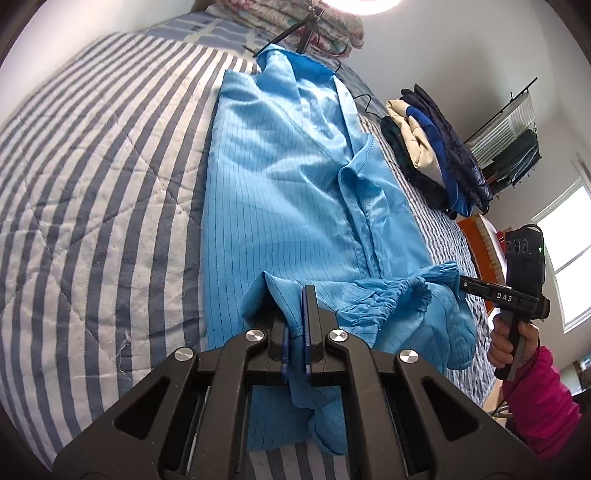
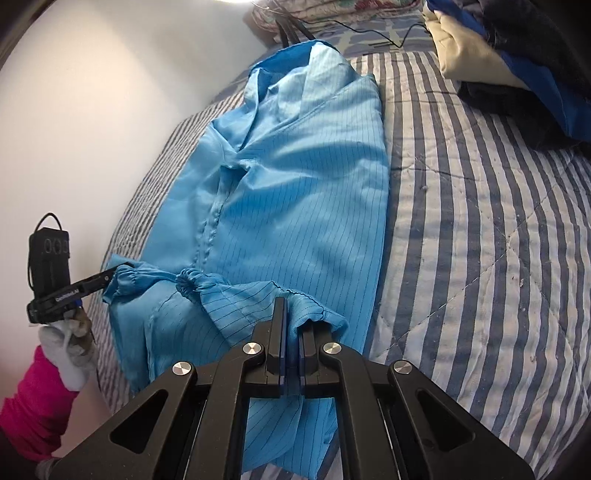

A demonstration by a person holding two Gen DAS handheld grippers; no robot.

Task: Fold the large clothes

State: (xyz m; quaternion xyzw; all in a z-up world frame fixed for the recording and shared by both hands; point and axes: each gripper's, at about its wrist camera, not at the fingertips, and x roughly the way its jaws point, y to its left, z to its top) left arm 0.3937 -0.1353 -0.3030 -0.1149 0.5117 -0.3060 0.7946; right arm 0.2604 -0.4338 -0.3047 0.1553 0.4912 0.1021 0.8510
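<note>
A light blue pinstriped coat [image 1: 288, 192] lies lengthwise on the striped bed [image 1: 92, 184], collar at the far end and sides folded inward. My left gripper [image 1: 290, 299] is shut on a pinch of the coat's near edge, lifted off the bed. A gathered cuff [image 1: 384, 295] bunches between the two grippers. My right gripper [image 1: 461, 282], held by a hand in a pink sleeve, is shut on the same near edge further right. In the right wrist view my right gripper [image 2: 295, 317] clamps the coat [image 2: 295, 177], and the left gripper [image 2: 118, 274] bites the fabric at the left.
A pile of folded clothes [image 1: 436, 147] [image 2: 517, 55] sits on the bed [image 2: 480, 221] beside the coat. Tripod legs [image 1: 295, 29] and a black cable [image 2: 369, 33] lie past the collar, in front of patterned bedding. A white wall [image 2: 92, 129] borders the bed's other side.
</note>
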